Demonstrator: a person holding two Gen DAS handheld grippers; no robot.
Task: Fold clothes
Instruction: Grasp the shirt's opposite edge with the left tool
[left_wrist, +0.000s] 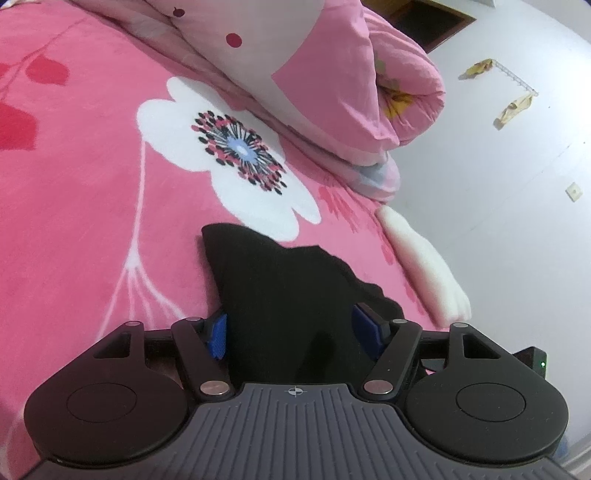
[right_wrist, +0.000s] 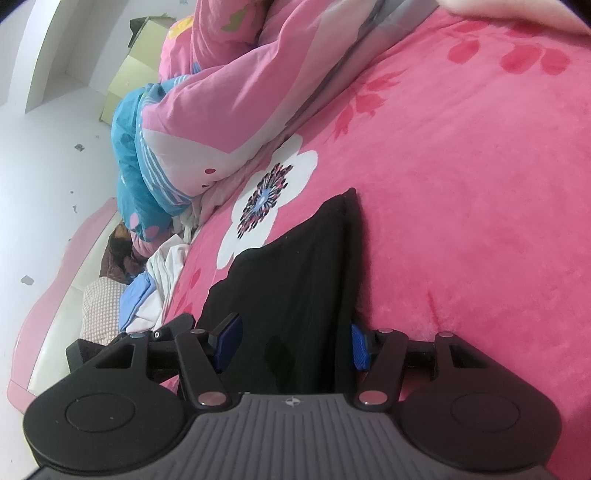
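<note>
Your left tool (left_wrist: 295, 336) shows at the bottom of its frame with its blue pads (left_wrist: 218, 338) spread wide, and the black garment (left_wrist: 280, 295) fills the gap between them; neither pad looks pressed into the cloth, so read it as straddling, not pinching. Your right tool (right_wrist: 293, 343) stands the same way in its own frame: pads apart, black cloth running between them, no grip that shows. That spread, low stance suits either sliding onto an edge to take it or letting go of one just laid down; the pictures do not settle which.

In both views the garment lies on the pink floral blanket (left_wrist: 74, 184) of the bed, reaching from the tools up to mid-frame and tapering to a corner. Its layers and how far it is folded cannot be told, since it is all one flat black.

Around it: a rolled pink quilt (left_wrist: 332, 74) along the upper part of the left view, and a white wall to the right. In the right view, a blue-and-pink quilt (right_wrist: 147, 177) sits at left, with a heap of white and pale-blue clothes (right_wrist: 159, 280) below it at the bed's edge. Nothing lies on the blanket directly ahead of the garment.
</note>
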